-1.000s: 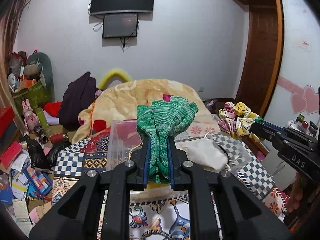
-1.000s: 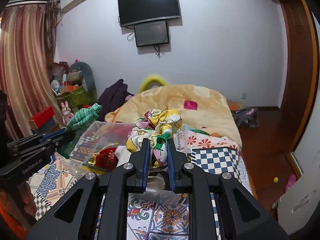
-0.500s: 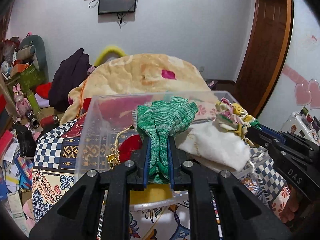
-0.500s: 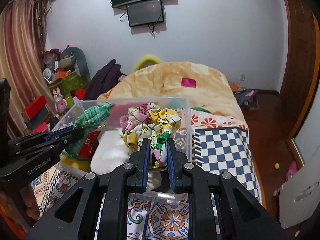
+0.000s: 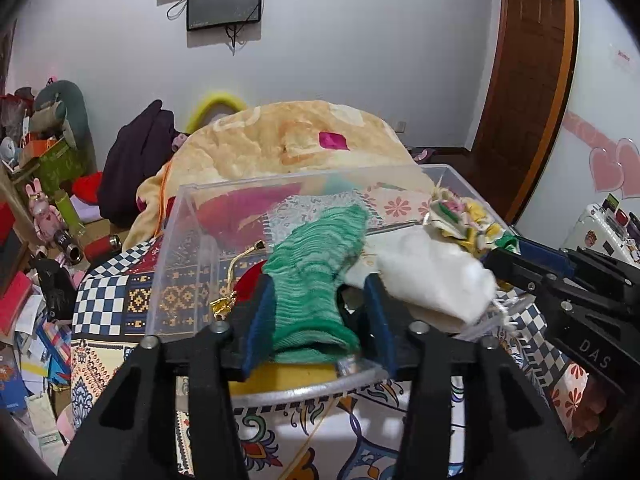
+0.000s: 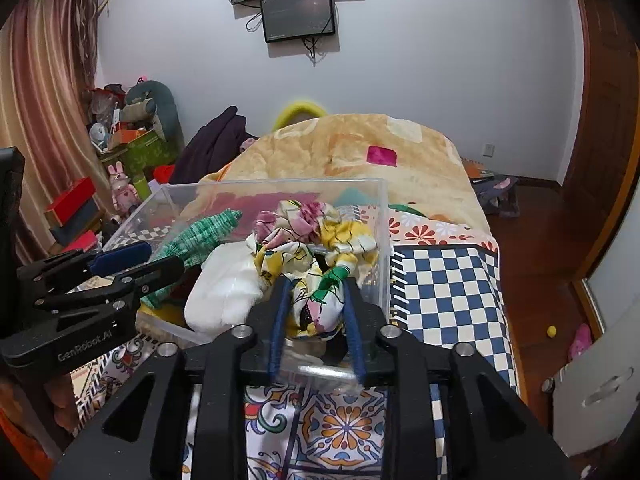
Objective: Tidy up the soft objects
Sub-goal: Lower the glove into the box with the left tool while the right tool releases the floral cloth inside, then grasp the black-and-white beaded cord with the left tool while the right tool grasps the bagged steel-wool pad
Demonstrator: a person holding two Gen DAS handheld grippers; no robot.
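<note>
Left gripper [image 5: 316, 320]: jaws apart, 2 blue pads standing wide of the green knit piece [image 5: 316, 280], which lies slack between them and droops over the near wall of the clear plastic bin [image 5: 180, 248]. Nothing pinches it; its far end rests inside the bin, so the spread reads as a release over the container.

Right gripper [image 6: 316, 320]: jaws likewise apart, pads either side of the floral scrunchie [image 6: 312, 248] without squeezing it. The scrunchie sits bunched at the bin's right near corner, part on the white soft item [image 6: 228, 288], part over the rim (whether it hangs outside the wall, cannot tell).

Outward: white item lies between the 2 dropped pieces, touching both. Red fabric [image 5: 252, 280] and a gold cord [image 5: 236, 264] show lower in the bin. Bin stands on a patterned, checkered cover [image 6: 448, 280], with an orange quilt [image 6: 360, 148] heaped behind.

Judgement: both tools are held low over the front edge so soft pieces fall in rather than bounce out. Risk: the green piece, draped over the wall, could slide back out as the pads retreat.
</note>
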